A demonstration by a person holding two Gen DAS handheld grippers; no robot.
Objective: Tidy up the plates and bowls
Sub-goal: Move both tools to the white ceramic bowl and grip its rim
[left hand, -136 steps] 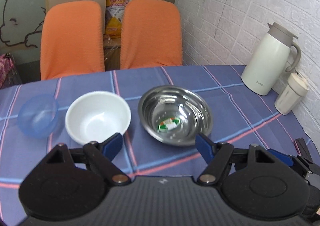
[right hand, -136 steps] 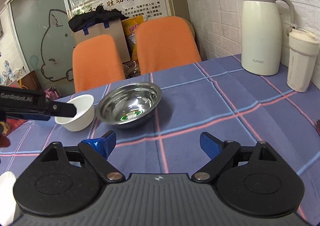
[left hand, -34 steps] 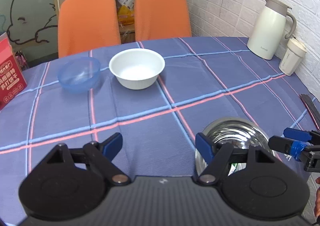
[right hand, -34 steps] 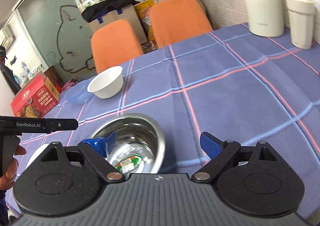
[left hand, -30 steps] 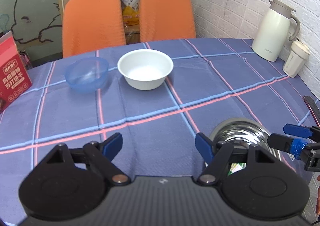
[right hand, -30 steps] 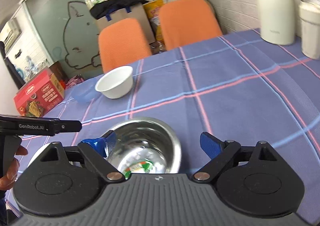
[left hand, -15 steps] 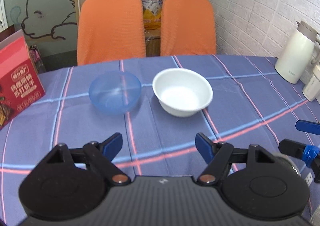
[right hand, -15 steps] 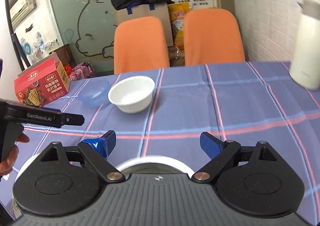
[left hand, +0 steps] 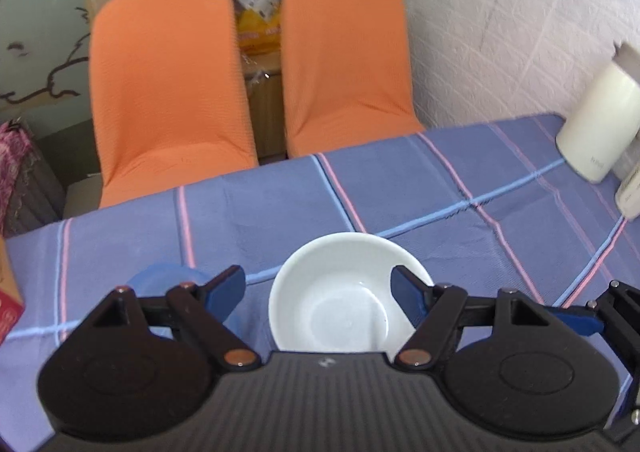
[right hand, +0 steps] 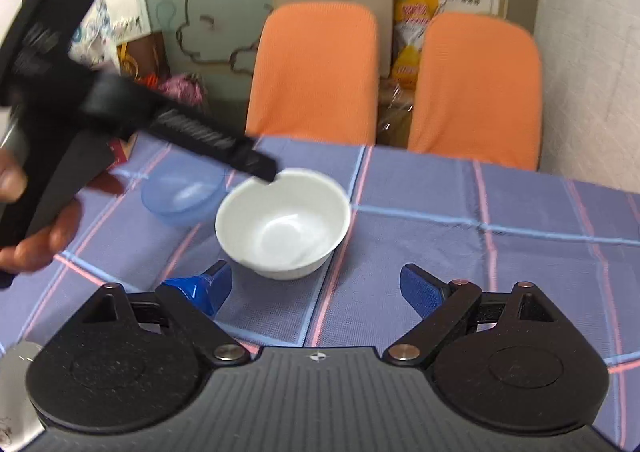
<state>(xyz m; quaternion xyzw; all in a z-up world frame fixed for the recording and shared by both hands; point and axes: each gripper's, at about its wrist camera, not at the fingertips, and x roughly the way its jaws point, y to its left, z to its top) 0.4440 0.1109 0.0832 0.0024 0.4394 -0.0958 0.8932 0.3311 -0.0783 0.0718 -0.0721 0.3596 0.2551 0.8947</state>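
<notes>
A white bowl (left hand: pixel 340 300) sits on the blue checked tablecloth, right in front of my open left gripper (left hand: pixel 320 288), between its blue fingertips. A clear blue bowl (left hand: pixel 164 276) stands just left of it, partly behind the left finger. In the right wrist view the white bowl (right hand: pixel 284 224) and the blue bowl (right hand: pixel 184 196) lie ahead of my open, empty right gripper (right hand: pixel 316 288). The left gripper's finger reaches over the white bowl's far rim (right hand: pixel 272 176) there. The steel bowl is out of view.
Two orange chairs (left hand: pixel 168 92) stand behind the table's far edge. A white thermos (left hand: pixel 596 128) and a cup (left hand: pixel 630 192) stand at the right by the brick wall. A red box edge (left hand: pixel 8 304) is at the far left.
Both grippers have moved forward to the white bowl, which is now much closer. The left gripper now straddles it. The steel bowl set down near me has left view.
</notes>
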